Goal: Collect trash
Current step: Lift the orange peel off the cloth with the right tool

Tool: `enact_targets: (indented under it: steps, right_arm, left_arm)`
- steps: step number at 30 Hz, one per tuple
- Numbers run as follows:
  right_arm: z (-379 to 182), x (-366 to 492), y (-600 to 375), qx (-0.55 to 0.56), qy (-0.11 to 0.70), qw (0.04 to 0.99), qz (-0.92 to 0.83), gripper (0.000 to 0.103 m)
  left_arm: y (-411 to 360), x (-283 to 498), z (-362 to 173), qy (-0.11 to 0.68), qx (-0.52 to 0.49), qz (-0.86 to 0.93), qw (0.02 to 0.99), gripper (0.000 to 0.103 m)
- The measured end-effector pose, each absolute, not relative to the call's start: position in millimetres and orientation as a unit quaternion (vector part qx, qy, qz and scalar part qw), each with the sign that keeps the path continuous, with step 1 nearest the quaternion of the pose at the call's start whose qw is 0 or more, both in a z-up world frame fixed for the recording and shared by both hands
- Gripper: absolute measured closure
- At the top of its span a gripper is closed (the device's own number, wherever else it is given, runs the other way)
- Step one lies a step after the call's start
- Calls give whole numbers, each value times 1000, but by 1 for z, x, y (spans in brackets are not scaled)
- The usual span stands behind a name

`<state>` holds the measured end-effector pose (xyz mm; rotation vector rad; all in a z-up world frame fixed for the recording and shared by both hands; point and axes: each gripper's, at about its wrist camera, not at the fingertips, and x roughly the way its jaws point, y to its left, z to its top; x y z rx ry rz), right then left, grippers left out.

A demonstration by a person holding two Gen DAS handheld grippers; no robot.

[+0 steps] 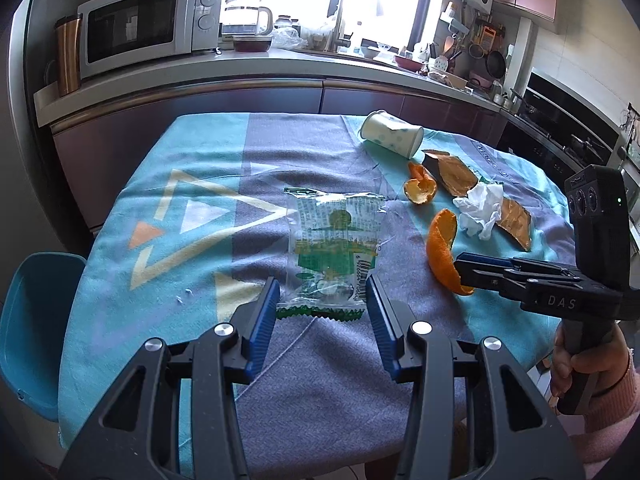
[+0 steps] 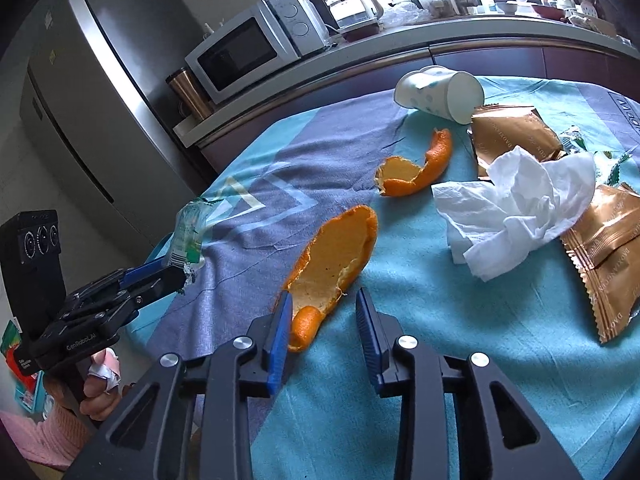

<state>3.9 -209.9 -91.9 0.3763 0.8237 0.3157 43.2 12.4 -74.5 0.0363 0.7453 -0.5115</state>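
Note:
A clear green-printed snack wrapper [image 1: 334, 248] lies flat on the tablecloth. My left gripper [image 1: 322, 294] is open with its jaws on either side of the wrapper's near end; it also shows in the right wrist view [image 2: 176, 276]. A long orange peel [image 2: 336, 256] lies on the cloth, and my right gripper [image 2: 324, 308] is open around its near end; it also shows in the left wrist view [image 1: 466, 272]. A second peel [image 2: 416, 168], a crumpled white tissue [image 2: 516, 216], gold wrappers [image 2: 604, 256] and a tipped paper cup [image 2: 440, 92] lie farther back.
The table has a teal and grey cloth [image 1: 192, 168]. A blue chair [image 1: 32, 328] stands at its left. A kitchen counter behind holds a microwave [image 1: 140, 32], a kettle [image 1: 246, 14] and a copper mug [image 1: 68, 56]. A fridge [image 2: 80, 92] stands left.

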Motion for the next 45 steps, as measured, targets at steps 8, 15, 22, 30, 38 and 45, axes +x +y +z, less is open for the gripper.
enact_targets:
  steps: [8,15,22,30,38,45]
  right_arm:
    - [-92,8,-200,166,394,891,155,92]
    - [-84,9,-196,166,383,893,170,94]
    - [-78,11,-186,162,380,892,185,94]
    - [-84,22,-193,164,388,895,150,74]
    - [-92,42,-194,175,405,881,169,88]
    - [-84,39,-183,172,399,880,190,98]
  left_arm:
    - [15,42,-77,362,14,-245,899,59]
    - [21,39,-77,358,13,-240,902,59]
    - [35,35,-75,355,8,-231,906,59]
    - [44,35,-77,358,3,-228,905,59]
    - [49,36,-78,357,1,-224,907,59]
    - [59,36,-77,354,-1,-213,911,59]
